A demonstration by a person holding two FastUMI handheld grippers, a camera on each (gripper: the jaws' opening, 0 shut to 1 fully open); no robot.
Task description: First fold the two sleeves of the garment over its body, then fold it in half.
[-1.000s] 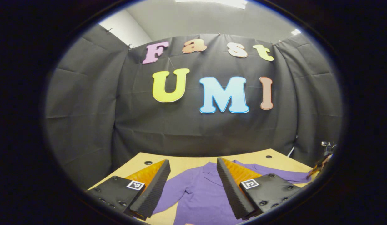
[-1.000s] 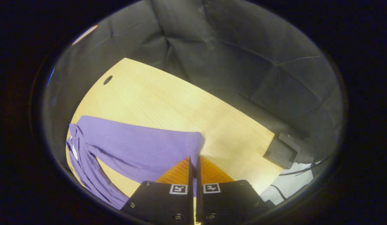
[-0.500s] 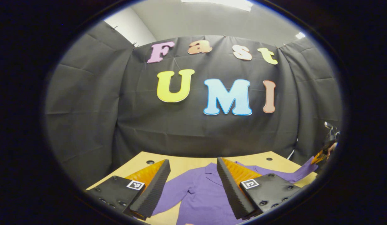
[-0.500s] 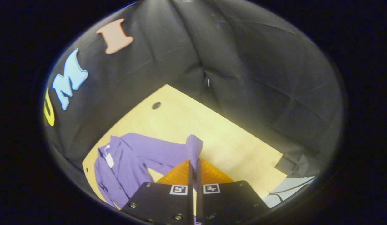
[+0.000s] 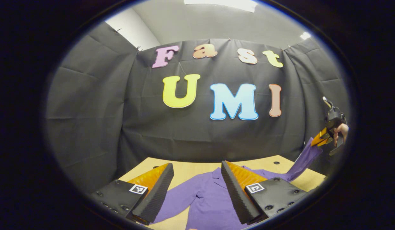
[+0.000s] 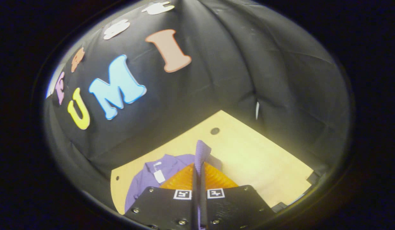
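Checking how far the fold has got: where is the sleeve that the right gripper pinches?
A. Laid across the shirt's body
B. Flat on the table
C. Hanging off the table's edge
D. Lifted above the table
D: the right gripper is shut on the sleeve, which rises taut from the shirt up off the table.

The table (image 6: pixel 267 159) has a light wood-grain top. A round dark hole (image 6: pixel 214 130) is set into the top near its far edge, and a smaller hole (image 6: pixel 117 178) sits near its left edge. Black cloth (image 5: pixel 89 105) hangs in creased panels behind the table. Above the cloth, a pale ceiling carries a bright light panel (image 5: pixel 221 3).
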